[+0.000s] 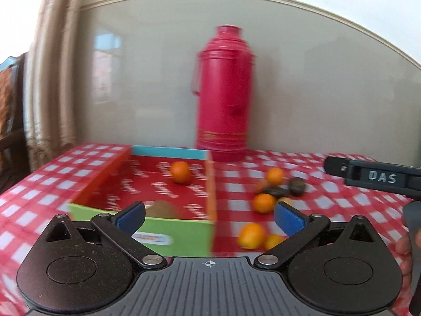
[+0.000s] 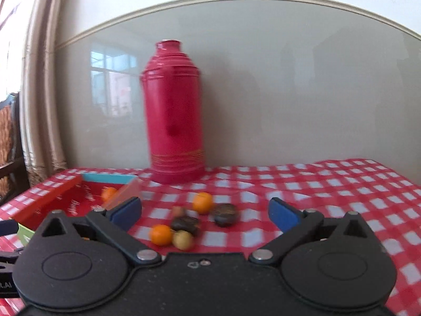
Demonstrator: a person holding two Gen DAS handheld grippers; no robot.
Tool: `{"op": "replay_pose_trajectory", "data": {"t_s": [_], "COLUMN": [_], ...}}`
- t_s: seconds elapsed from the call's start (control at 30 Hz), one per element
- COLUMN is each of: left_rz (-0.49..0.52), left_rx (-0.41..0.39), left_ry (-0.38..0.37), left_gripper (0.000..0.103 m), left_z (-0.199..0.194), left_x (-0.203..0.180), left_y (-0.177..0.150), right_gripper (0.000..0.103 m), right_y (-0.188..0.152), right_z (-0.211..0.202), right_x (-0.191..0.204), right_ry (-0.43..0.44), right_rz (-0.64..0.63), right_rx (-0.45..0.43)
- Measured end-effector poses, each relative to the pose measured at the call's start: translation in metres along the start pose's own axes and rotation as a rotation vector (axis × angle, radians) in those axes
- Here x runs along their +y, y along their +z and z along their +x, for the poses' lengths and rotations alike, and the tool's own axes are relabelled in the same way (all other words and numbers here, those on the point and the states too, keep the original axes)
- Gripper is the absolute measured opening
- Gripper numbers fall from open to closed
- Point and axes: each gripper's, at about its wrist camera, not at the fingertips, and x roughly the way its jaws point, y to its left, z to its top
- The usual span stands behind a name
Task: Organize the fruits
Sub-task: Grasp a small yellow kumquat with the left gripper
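A colourful cardboard box (image 1: 181, 230) stands on the left of the checked table, holding an orange (image 1: 180, 171) and a brown fruit (image 1: 161, 208). Several small oranges, such as this orange (image 1: 264, 202), and dark fruits (image 1: 297, 185) lie loose to its right. My left gripper (image 1: 209, 217) hangs open over the box's front right corner, with nothing between its pads. My right gripper (image 2: 205, 212) is open and empty above the loose pile: an orange (image 2: 202, 202), another orange (image 2: 161, 234), a yellowish fruit (image 2: 183, 239) and two dark fruits (image 2: 186, 223). The box (image 2: 50, 200) sits to its left.
A tall red thermos (image 1: 223, 92) (image 2: 173, 113) stands at the back of the table against the wall. A curtain (image 2: 39, 92) and a wooden chair (image 2: 10, 137) are off the table's left edge. A black bar marked DAS (image 1: 381, 177) reaches in from the right.
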Motion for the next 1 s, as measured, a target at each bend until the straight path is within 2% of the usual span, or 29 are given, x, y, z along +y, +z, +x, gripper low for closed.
{"op": "replay_pose_trajectory", "data": {"t_s": [0.23, 0.37, 0.43, 0.47, 0.5, 0.77, 0.83, 0.87, 0.9, 1.0], "left_rz": [0.047, 0.078, 0.074, 0.066, 0.058, 0.045, 0.049, 0.044, 0.042, 0.043], "left_rx": [0.07, 0.126, 0.17, 0.194, 0.213, 0.224, 0.233, 0.242, 0.253, 0.247], "left_ry": [-0.099, -0.095, -0.099, -0.101, -0.101, -0.054, -0.047, -0.044, -0.046, -0.059], "left_gripper": [0.103, 0.102, 0.084, 0.062, 0.057, 0.057, 0.044, 0.025, 0.021, 0.021], "left_z": [0.015, 0.024, 0.031, 0.037, 0.041, 0.06, 0.065, 0.068, 0.07, 0.069], "left_x": [-0.051, -0.071, -0.074, -0.074, -0.074, -0.079, -0.08, -0.08, -0.08, -0.081], "left_y": [-0.008, -0.016, -0.019, -0.02, -0.021, -0.022, -0.022, -0.023, -0.024, -0.023], "right_gripper": [0.097, 0.097, 0.097, 0.097, 0.097, 0.097, 0.097, 0.097, 0.097, 0.097], "right_y": [-0.004, -0.004, -0.005, -0.005, -0.005, -0.005, -0.005, -0.005, -0.005, -0.006], "right_z": [-0.004, 0.003, 0.006, 0.006, 0.006, 0.004, 0.005, 0.005, 0.006, 0.007], "right_x": [-0.043, -0.055, -0.059, -0.06, -0.06, -0.07, -0.074, -0.076, -0.077, -0.08], "right_ry": [-0.077, -0.107, -0.101, -0.099, -0.097, -0.104, -0.109, -0.113, -0.116, -0.122], "right_rz": [0.06, 0.098, 0.113, 0.119, 0.117, 0.109, 0.117, 0.12, 0.122, 0.128], "right_rx": [0.021, 0.046, 0.054, 0.053, 0.051, 0.047, 0.051, 0.053, 0.057, 0.064]}}
